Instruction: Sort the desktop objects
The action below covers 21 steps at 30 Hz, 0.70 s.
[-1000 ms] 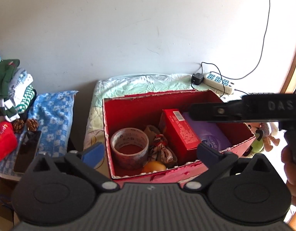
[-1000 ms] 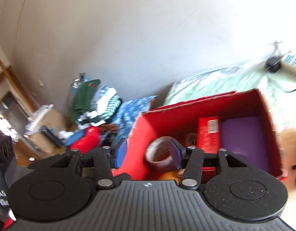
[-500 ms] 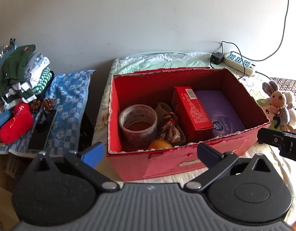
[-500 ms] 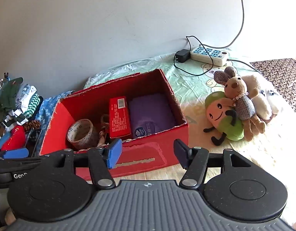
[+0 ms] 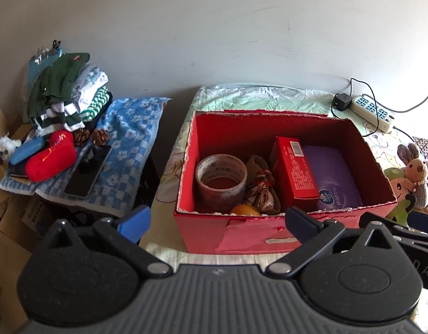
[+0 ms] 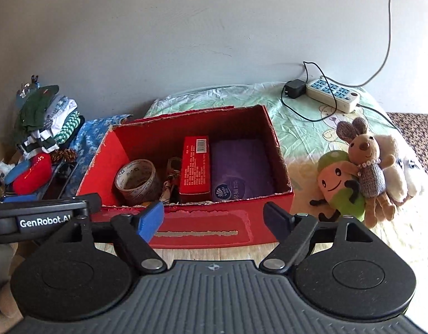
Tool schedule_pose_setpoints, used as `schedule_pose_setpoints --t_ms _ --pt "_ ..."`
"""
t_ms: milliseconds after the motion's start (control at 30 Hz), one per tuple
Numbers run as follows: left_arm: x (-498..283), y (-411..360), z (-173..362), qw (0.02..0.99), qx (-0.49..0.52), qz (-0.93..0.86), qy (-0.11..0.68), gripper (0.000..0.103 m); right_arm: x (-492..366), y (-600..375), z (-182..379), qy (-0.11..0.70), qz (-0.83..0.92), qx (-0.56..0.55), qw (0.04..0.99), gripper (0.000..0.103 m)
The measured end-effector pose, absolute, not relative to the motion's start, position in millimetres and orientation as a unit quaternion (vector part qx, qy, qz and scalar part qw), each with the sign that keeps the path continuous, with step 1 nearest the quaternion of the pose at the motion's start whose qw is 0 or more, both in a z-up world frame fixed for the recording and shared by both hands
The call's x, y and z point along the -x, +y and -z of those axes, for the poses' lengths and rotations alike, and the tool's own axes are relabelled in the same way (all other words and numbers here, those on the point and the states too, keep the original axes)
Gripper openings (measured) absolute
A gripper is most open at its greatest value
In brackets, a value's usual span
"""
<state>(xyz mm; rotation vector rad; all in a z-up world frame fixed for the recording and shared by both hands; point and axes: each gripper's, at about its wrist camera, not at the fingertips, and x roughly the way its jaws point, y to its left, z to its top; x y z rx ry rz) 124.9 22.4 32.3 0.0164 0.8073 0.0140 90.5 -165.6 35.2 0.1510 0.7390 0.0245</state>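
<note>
- An open red box [image 5: 283,231] is seen on a bench covered with a pale green printed cloth [image 6: 297,128], just ahead of both grippers.
- Inside the box, a roll of clear tape [image 5: 221,179] stands at 9 o'clock, a patterned fabric bundle [image 5: 262,192] lies at the centre, and an orange fruit [image 5: 245,210] rests at 6 o'clock against the near wall.
- A red carton [image 5: 296,172] is stood on edge beside a purple tissue pack [image 5: 335,179] at 3 o'clock, probably so that both fit side by side.
- The left gripper [image 5: 218,220] is held before the box with its jaws wide and nothing between them.
- The right gripper [image 6: 214,220] is held likewise, jaws wide and empty, level with the box's near wall.
- Soft toys [image 6: 361,167] are grouped at 3 o'clock outside the box; a power strip [image 6: 333,94] lies at 1 o'clock by the wall.
- Folded clothes [image 5: 66,94], a phone [image 5: 88,171] and pine cones [image 5: 91,136] are kept on a blue checked towel [image 5: 130,139] at 9 o'clock, off the bench.
- The scene would fit either items packed into the box or items about to be taken out.
</note>
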Motion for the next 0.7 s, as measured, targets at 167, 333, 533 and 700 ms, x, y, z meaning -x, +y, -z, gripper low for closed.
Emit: schedule_pose_setpoints --t_ms 167,333,533,700 --pt "-129.9 10.7 -31.0 0.908 -0.001 -0.037 0.418 0.102 -101.6 -176.8 -39.7 0.373 -0.032 -0.059 0.925 0.088" --pt "-137.0 -8.7 -32.4 0.901 -0.024 -0.075 0.427 0.102 -122.5 -189.3 -44.0 0.394 -0.038 -0.062 0.916 0.092" --pt "-150.8 -20.8 -47.2 0.906 -0.026 -0.088 0.414 0.102 -147.6 -204.4 -49.1 0.42 -0.045 -0.067 0.904 0.092" --pt "-158.8 -24.8 -49.7 0.905 -0.009 -0.105 0.412 0.102 -155.7 -201.1 -47.4 0.423 -0.032 -0.075 0.903 0.092"
